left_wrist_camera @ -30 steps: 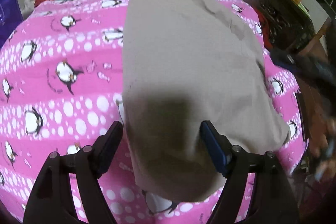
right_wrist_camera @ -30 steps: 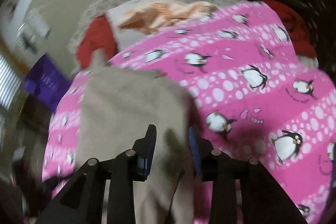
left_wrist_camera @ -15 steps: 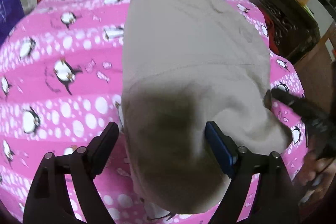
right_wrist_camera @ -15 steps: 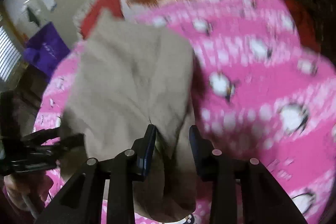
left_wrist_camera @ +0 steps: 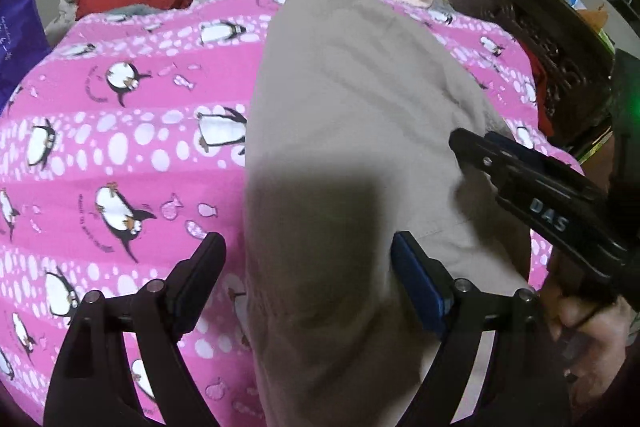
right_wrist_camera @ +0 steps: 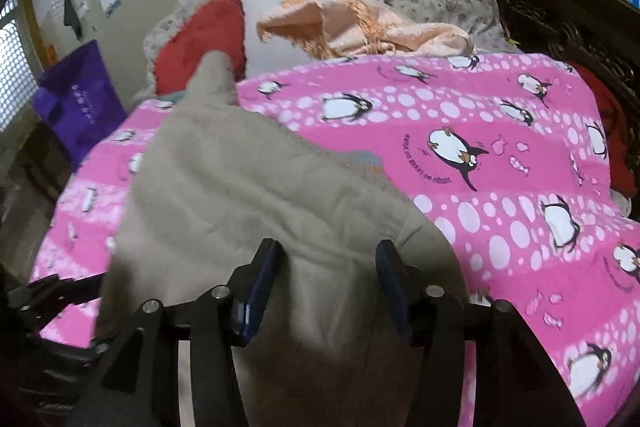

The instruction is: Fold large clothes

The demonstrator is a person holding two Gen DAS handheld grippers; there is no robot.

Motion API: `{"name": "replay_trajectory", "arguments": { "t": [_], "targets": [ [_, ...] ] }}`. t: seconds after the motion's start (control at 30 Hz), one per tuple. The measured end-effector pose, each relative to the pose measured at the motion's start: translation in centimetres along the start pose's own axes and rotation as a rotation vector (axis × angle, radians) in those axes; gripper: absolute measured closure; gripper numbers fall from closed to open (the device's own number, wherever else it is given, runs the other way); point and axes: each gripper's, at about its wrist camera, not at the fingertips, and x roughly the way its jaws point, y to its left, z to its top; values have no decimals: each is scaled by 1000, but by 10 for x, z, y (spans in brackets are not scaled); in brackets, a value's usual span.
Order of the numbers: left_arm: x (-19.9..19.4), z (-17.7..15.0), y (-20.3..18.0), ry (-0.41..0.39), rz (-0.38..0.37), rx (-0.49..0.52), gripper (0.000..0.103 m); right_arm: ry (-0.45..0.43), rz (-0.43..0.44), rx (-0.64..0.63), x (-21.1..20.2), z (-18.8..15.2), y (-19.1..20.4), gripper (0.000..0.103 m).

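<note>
On the penguin-print bed cover (right_wrist_camera: 460,131): beige trousers (left_wrist_camera: 360,131), lengthwise, seemingly folded once; cross-folds remain. Left hand-held gripper (left_wrist_camera: 308,259) and right hand-held gripper (right_wrist_camera: 326,267) spread apart over the near end.

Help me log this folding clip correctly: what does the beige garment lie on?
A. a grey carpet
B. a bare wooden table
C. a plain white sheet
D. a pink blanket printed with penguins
D: the beige garment is spread over the pink penguin blanket, whose white dots and penguins show on both sides of it in the right wrist view too.
</note>
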Motion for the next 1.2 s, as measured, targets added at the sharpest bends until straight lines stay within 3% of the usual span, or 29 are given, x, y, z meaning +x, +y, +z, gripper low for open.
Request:
{"name": "replay_trajectory", "arguments": {
  "t": [0.2, 0.4, 0.63, 0.8, 0.9, 1.0, 1.13, 1.2],
  "targets": [
    [3, -4, -5, 0, 3, -1, 16, -2, -2, 12, 12, -8, -8, 47],
    [-1, -4, -3, -3, 4, -15, 16, 34, 13, 28, -29, -12, -12, 46],
    [-3, -8, -2, -7, 6, -30, 16, 19, 28, 34, -75, -52, -18, 43],
    [-14, -19, 5, 25, -33, -85, 16, 87, 12, 54, -55, -80, -26, 43],
    [-38, -34, 7, 9, -68, -73, 16, 86, 34, 126, -53, -86, -37, 43],
    [-55, -54, 10, -9, -102, -52, 16, 55, 36, 121, -67, -83, -35, 43],
    [-37, -79, 9, 51, -67, 10, 15, 87, 15, 83, -61, -89, -29, 40],
    [-23, -85, 14, 68, -85, -19, 14, 119, 24, 101, -46, -95, -33, 38]
  ]
}}
